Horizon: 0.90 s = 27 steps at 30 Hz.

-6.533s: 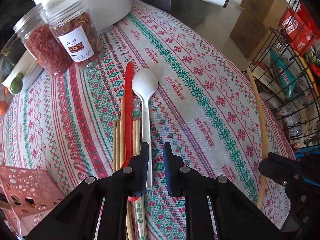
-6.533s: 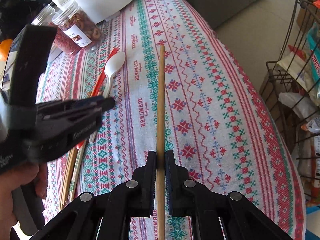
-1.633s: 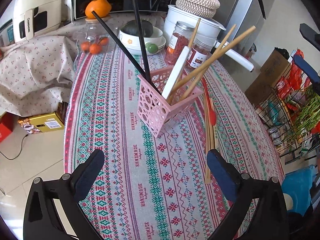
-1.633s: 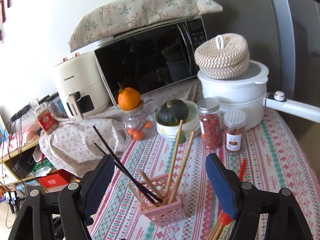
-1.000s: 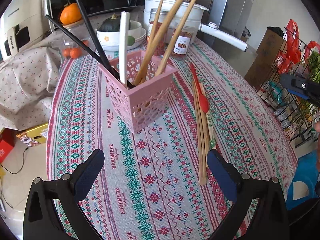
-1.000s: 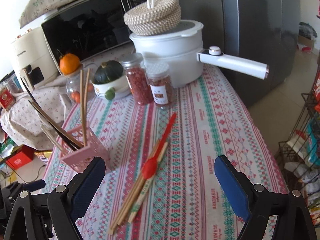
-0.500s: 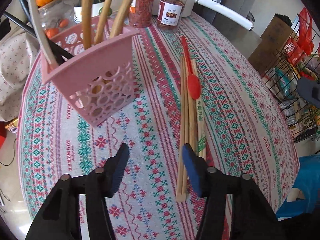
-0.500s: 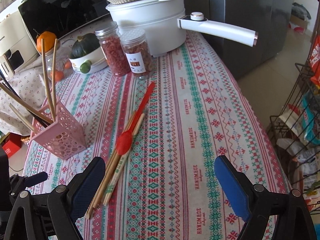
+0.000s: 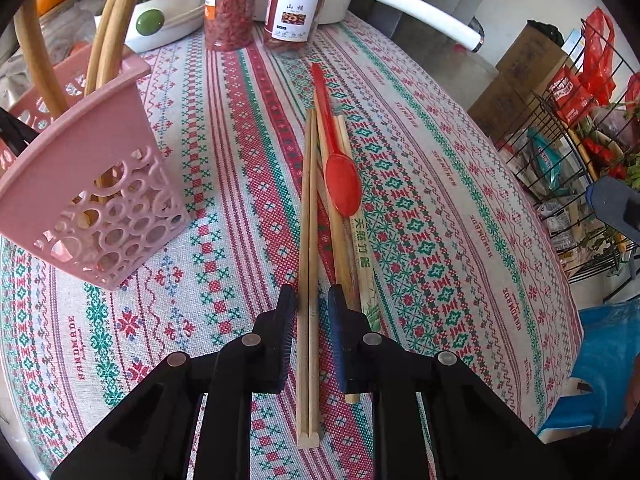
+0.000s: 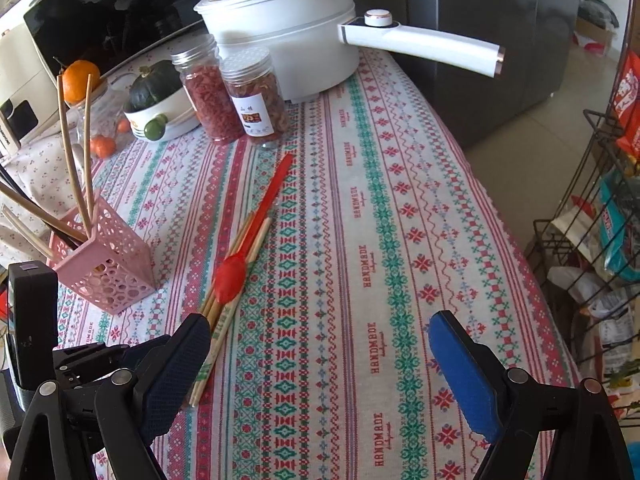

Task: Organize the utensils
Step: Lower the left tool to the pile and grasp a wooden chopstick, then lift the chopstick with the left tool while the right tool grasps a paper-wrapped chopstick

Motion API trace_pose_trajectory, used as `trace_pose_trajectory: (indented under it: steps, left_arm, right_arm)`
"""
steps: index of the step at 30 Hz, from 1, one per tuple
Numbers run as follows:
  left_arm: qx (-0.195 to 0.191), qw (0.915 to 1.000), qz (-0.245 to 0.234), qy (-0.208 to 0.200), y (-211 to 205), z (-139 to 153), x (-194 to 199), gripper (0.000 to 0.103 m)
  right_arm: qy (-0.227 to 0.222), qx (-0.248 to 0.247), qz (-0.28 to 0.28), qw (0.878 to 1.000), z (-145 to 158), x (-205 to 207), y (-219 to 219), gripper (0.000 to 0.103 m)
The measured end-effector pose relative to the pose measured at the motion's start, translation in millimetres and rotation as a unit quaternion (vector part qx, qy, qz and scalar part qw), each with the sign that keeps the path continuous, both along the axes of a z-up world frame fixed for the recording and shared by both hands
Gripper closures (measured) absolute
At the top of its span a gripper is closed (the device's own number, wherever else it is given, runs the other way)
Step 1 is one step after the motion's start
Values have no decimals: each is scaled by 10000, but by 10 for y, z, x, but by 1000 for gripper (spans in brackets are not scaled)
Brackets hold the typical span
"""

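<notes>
We see the left gripper (image 9: 311, 320) low over the bench (image 9: 440, 208), its jaws narrowed around a pair of wooden chopsticks (image 9: 309, 240) with small gaps visible on both sides. The pair lies flat beside further chopsticks and a red spoon (image 9: 340, 176) resting on them. A pink basket (image 9: 80, 184) holding upright chopsticks stands to the left. The right gripper (image 10: 320, 364) hovers with jaws wide, holding nothing.

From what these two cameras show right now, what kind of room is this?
Probably a home kitchen or dining corner: a black-fronted microwave oven, a white electric pot with a long handle and clear plastic jars of dried red food stand on a patterned tablecloth.
</notes>
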<state>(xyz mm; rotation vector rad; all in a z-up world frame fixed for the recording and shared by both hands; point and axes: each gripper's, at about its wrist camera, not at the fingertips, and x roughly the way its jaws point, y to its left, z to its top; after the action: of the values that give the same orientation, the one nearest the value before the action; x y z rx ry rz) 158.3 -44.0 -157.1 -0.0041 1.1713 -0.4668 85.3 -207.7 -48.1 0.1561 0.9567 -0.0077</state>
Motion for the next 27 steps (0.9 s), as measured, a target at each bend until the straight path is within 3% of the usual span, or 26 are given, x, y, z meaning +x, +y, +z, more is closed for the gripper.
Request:
trace_pose_trajectory:
  steps: [3, 7, 16, 20, 27]
  left_arm:
    - [182, 9998, -26, -35, -21, -5, -5, 92]
    - [158, 9998, 74, 128, 110, -1, -68, 92]
    - [233, 9975, -288, 604, 594, 56, -438, 92]
    - [161, 9989, -234, 380, 627, 128, -410, 91]
    - [213, 9994, -250, -131, 292, 106, -144, 85]
  right_arm:
    - [27, -4, -26, 10000, -15, 3, -27, 11]
    - [60, 7, -50, 10000, -28, 5, -41, 11]
    - [182, 129, -111, 9997, -63, 63, 21, 11]
    - [208, 198, -84, 9996, -69, 98, 86, 11]
    - [274, 159, 7, 9995, -104, 113, 167, 11]
